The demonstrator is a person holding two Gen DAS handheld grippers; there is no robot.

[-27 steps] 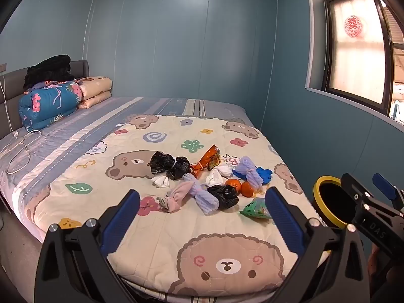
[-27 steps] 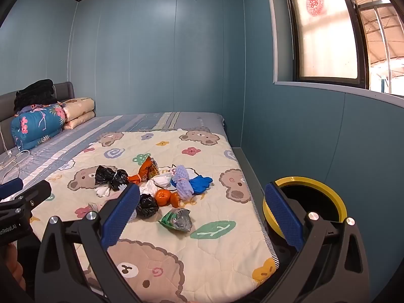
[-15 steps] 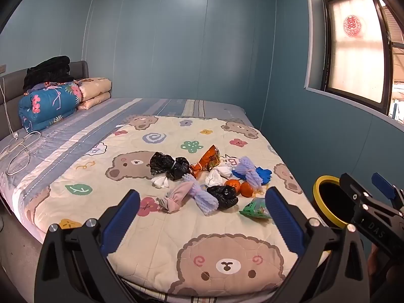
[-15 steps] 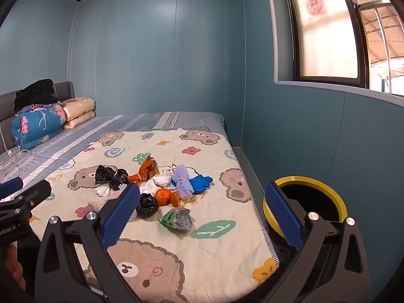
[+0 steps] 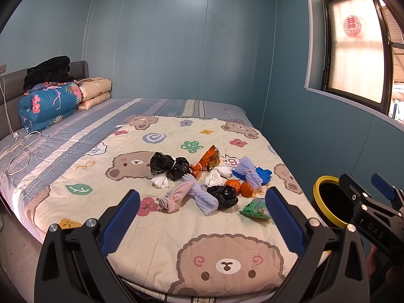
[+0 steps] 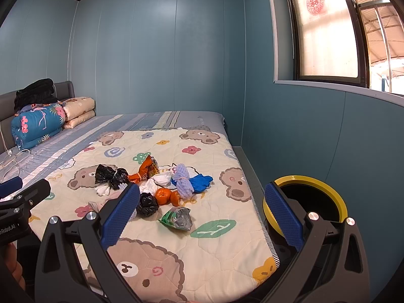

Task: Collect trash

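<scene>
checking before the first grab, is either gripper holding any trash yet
No, the left gripper and the right gripper are both open and empty.

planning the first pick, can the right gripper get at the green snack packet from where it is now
Probably yes. The green snack packet lies alone at the near edge of the pile on the quilt, nothing on top of it. The right gripper faces it with jaws open and empty.

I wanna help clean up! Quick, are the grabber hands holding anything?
Left gripper: open, holding nothing.
Right gripper: open, holding nothing.
</scene>
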